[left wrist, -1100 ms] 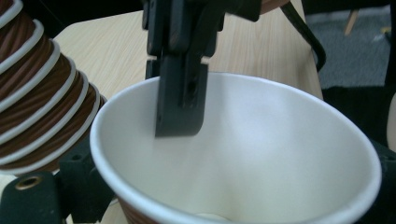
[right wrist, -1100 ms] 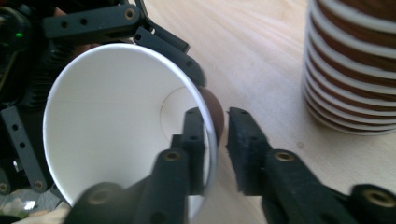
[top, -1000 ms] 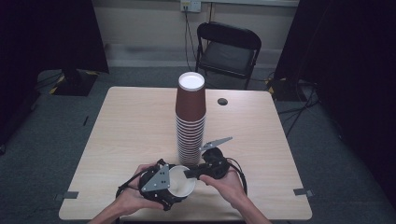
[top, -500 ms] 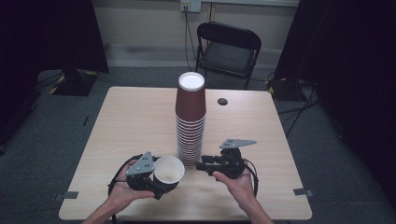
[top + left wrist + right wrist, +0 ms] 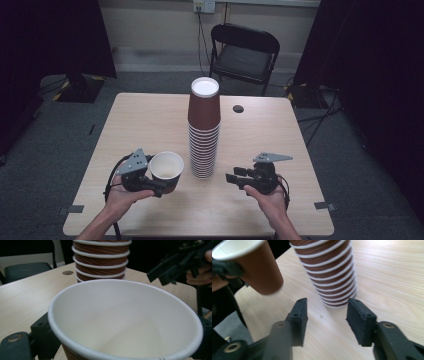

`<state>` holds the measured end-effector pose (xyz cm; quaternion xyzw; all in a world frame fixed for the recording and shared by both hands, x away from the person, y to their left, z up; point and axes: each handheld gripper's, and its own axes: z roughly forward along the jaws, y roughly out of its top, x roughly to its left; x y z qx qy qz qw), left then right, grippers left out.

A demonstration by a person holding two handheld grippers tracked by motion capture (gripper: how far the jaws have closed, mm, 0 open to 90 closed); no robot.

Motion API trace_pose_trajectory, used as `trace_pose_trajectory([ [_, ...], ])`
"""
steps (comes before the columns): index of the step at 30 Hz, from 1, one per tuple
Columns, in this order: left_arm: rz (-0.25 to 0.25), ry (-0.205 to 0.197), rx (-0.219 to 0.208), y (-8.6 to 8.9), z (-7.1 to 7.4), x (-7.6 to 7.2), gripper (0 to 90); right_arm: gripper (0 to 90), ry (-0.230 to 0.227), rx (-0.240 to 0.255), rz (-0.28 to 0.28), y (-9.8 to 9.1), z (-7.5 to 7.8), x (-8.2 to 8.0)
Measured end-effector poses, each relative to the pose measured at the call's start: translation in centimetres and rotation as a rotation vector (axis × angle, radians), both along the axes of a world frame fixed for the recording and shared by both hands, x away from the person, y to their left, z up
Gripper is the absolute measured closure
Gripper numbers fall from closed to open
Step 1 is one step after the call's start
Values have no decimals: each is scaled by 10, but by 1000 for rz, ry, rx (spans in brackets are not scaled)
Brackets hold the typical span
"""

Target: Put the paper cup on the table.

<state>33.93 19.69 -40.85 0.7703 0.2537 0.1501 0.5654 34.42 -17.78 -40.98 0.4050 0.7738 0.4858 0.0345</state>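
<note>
The single paper cup (image 5: 166, 170) is sitting tilted in the left hand-held gripper (image 5: 150, 184), just off the near-left side of the tall stack of brown cups (image 5: 204, 131), with its white mouth facing up toward the person and its ribbed brown wall pressed between the jaws low on its body. It looks very light and thin-walled to me, the sort of thing that is going to buckle if squeezed hard, so a hold low on the wall, where the base stiffens it, seems wiser than one up near the rolled rim; the ribbing should be giving the pads some bite. The right hand-held gripper (image 5: 325, 315) is hanging over the bare wood to the right of the stack, its jaws having just been opening, standing about half apart with nothing between them. The stack itself is standing near the middle of the surface (image 5: 150, 115) and looks tall enough to topple if knocked. Bare wood is lying open on both sides and toward the far edge, where a small dark disc (image 5: 238, 108) is lying beyond the stack. Both hands are working close to the near edge, and a black folding chair (image 5: 243, 50) is standing well beyond the far one.
</note>
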Motion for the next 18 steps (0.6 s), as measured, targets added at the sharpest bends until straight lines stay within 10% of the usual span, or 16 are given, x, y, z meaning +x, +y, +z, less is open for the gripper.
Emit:
trace_pose_trajectory([
  [18, 188, 14, 8, 17, -1, 41, 91, 376, -30, -34, -92, -29, -9, -6],
])
